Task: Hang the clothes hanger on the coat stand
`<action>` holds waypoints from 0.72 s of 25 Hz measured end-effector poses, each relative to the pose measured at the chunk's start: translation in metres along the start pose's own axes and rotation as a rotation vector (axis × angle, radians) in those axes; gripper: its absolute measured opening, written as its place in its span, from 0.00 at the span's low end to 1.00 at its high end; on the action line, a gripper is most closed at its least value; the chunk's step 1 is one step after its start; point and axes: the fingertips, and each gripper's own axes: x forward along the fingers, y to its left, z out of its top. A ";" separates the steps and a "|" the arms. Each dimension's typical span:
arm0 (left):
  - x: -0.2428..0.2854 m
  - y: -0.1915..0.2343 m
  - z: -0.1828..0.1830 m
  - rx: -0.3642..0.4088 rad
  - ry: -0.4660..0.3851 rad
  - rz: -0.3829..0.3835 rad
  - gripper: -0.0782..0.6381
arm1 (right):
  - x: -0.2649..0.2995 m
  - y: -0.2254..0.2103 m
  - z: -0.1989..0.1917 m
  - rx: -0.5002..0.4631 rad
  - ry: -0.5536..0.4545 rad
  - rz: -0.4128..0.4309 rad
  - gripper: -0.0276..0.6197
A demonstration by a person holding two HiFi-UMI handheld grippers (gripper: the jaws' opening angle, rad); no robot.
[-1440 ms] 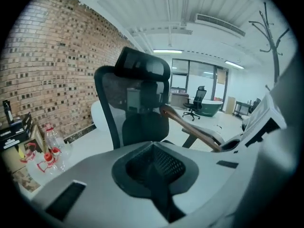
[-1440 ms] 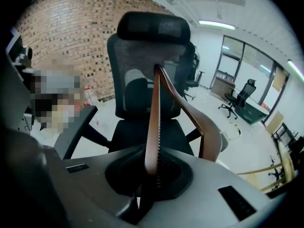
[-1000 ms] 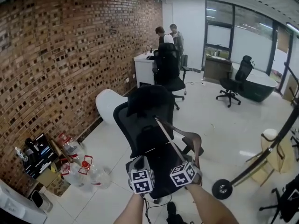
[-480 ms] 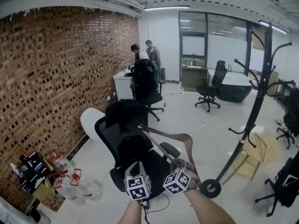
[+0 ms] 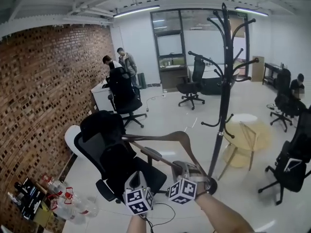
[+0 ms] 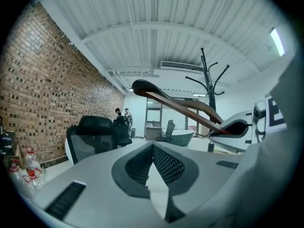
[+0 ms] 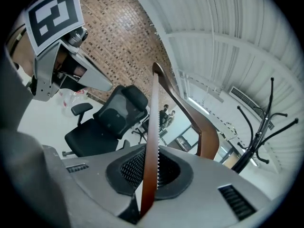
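Note:
A brown wooden clothes hanger [image 5: 165, 139] is held out in front of me, its serrated bar [image 7: 152, 141] clamped between the jaws of my right gripper [image 5: 188, 173], which is shut on it. The hanger's curved shoulder [image 6: 180, 109] rises up and to the left. My left gripper [image 5: 136, 181] floats just left of the right one, jaws shut with nothing between them [image 6: 153, 148]. The black coat stand [image 5: 224, 81] stands upright just right of and beyond the hanger, its hooked arms spreading near the top; it also shows in both gripper views [image 6: 207, 80] [image 7: 259, 132].
A black office chair [image 5: 114, 154] stands right below the hanger. A brick wall [image 5: 43, 96] runs along the left with bottles [image 5: 63, 200] at its foot. Two people [image 5: 119, 64] stand at a far desk. A yellow round table [image 5: 248, 140] and more chairs [image 5: 291, 164] lie to the right.
The view has swung right and upward. The coat stand, earlier at the right edge, now stands near the middle. Both grippers and the hanger have moved toward it and risen.

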 end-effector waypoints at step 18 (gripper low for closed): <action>-0.089 -0.173 0.024 -0.008 -0.012 -0.218 0.13 | -0.179 -0.056 -0.083 -0.119 0.171 -0.049 0.05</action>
